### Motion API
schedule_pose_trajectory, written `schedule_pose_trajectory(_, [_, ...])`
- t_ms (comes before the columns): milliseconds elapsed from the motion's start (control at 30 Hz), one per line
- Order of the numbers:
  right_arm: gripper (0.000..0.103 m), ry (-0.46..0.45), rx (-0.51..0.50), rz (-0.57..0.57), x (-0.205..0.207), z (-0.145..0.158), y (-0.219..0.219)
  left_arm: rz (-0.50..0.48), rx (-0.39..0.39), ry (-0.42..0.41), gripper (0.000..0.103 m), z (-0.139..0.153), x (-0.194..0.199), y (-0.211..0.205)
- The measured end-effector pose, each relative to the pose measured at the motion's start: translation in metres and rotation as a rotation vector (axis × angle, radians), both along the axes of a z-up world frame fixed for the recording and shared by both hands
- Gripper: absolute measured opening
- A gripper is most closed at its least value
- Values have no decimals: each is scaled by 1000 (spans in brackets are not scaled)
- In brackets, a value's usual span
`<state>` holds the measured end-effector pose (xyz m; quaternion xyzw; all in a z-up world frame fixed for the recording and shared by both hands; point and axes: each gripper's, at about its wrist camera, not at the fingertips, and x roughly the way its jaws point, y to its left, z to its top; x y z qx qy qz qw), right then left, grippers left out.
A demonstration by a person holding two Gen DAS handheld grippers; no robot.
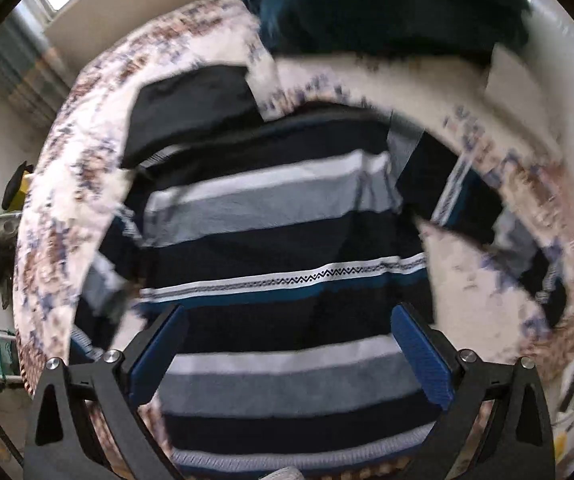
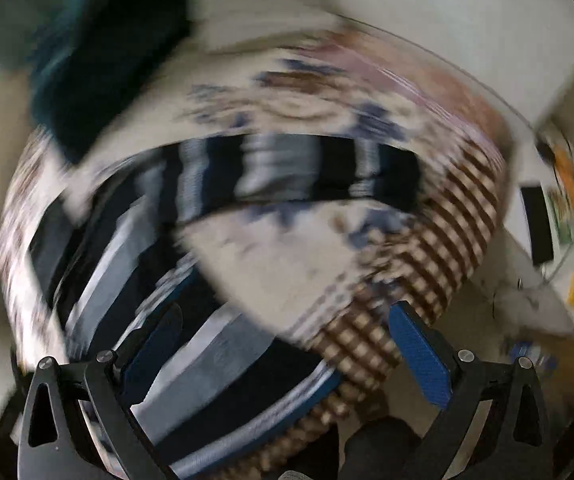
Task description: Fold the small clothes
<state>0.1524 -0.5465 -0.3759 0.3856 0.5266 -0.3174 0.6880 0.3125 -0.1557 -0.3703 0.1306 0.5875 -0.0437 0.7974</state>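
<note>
A striped shirt [image 1: 271,240] in navy, grey, white and teal lies spread flat on a bed with a floral cover [image 1: 63,184]. Its sleeve [image 1: 459,196] stretches out to the right. My left gripper [image 1: 287,324] hovers over the shirt's lower hem, open, with nothing between its blue pads [image 1: 423,352]. The right wrist view is badly blurred. There the same striped shirt [image 2: 207,364] runs diagonally under my right gripper [image 2: 283,324], which is open and empty, and a sleeve [image 2: 307,172] crosses the bed further off.
A dark teal heap of cloth [image 1: 383,4] sits at the far end of the bed, beside a white pillow [image 1: 511,80]. The bed's checked side [image 2: 419,280] drops to the floor at right, near a white table with clutter [image 2: 567,216].
</note>
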Motion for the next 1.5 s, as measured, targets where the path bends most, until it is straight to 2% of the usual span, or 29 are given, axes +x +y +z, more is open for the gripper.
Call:
schedule_pose_trajectory(33, [103, 1, 29, -77, -5, -31, -22, -1, 17, 28, 103, -29, 8, -3])
schedule_pose_trajectory(100, [103, -9, 80, -183, -22, -65, -50, 16, 44, 82, 103, -71, 20, -4])
schedule_pose_trajectory(233, [103, -79, 171, -434, -55, -134, -95, 59, 88, 153, 103, -136, 43, -4])
schedule_pose_trajectory(333, [103, -162, 188, -566, -72, -166, -119, 84, 114, 165, 103, -160, 52, -4])
schedule_pose_trajectory(433, [102, -196, 193, -651, -81, -192, -138, 116, 126, 181, 103, -174, 57, -3])
schedule_pose_trajectory(500, [99, -186, 185, -681, -81, -198, -144, 128, 135, 188, 103, -178, 57, -3])
schedule_pose_trajectory(567, [98, -172, 135, -670, -75, -193, -151, 142, 144, 184, 103, -176, 55, -6])
schedule_pose_trajectory(667, [98, -176, 112, -542, -52, -192, -165, 152, 167, 174, 103, -172, 54, -13])
schedule_pose_trajectory(733, [82, -167, 157, -473, -34, -204, -174, 163, 178, 178, 103, -170, 53, -18])
schedule_pose_trajectory(800, [29, -146, 180, -434, -22, -209, -180, 190, 177, 189, 103, -170, 50, -24])
schedule_pose_trajectory(867, [6, -177, 149, -400, -14, -195, -184, 222, 165, 206, 103, -173, 51, -30])
schedule_pose_trajectory(900, [5, -203, 127, -380, -10, -183, -185, 232, 160, 212, 103, -175, 52, -31])
schedule_pose_trajectory(1033, [4, -319, 41, -293, -1, -130, -191, 222, 168, 208, 103, -172, 49, -37])
schedule_pose_trajectory(1133, [4, -335, 3, -235, -1, -117, -193, 214, 170, 202, 103, -168, 50, -41])
schedule_pose_trajectory(1200, [4, -279, -16, -172, -2, -124, -191, 220, 162, 205, 103, -165, 47, -42])
schedule_pose_trajectory(1233, [4, -207, -3, -125, 0, -135, -191, 226, 155, 210, 103, -162, 42, -43])
schedule_pose_trajectory(1267, [9, -106, 0, -90, -5, -148, -193, 227, 150, 212, 103, -161, 42, -32])
schedule_pose_trajectory(1300, [24, 5, 6, -76, -5, -162, -192, 228, 148, 214, 103, -161, 42, -34])
schedule_pose_trajectory(1333, [25, 37, 30, -101, -12, -170, -193, 226, 148, 216, 103, -158, 39, -36])
schedule_pose_trajectory(1367, [25, -9, 71, -153, -24, -172, -194, 222, 149, 216, 103, -160, 41, -35])
schedule_pose_trajectory(1433, [37, -153, 188, -285, -43, -177, -195, 212, 151, 214, 103, -169, 51, -35])
schedule_pose_trajectory(1467, [50, -215, 235, -349, -51, -181, -195, 210, 154, 211, 103, -168, 49, -37])
schedule_pose_trajectory(1500, [57, -277, 276, -405, -56, -185, -194, 207, 157, 208, 103, -167, 49, -39])
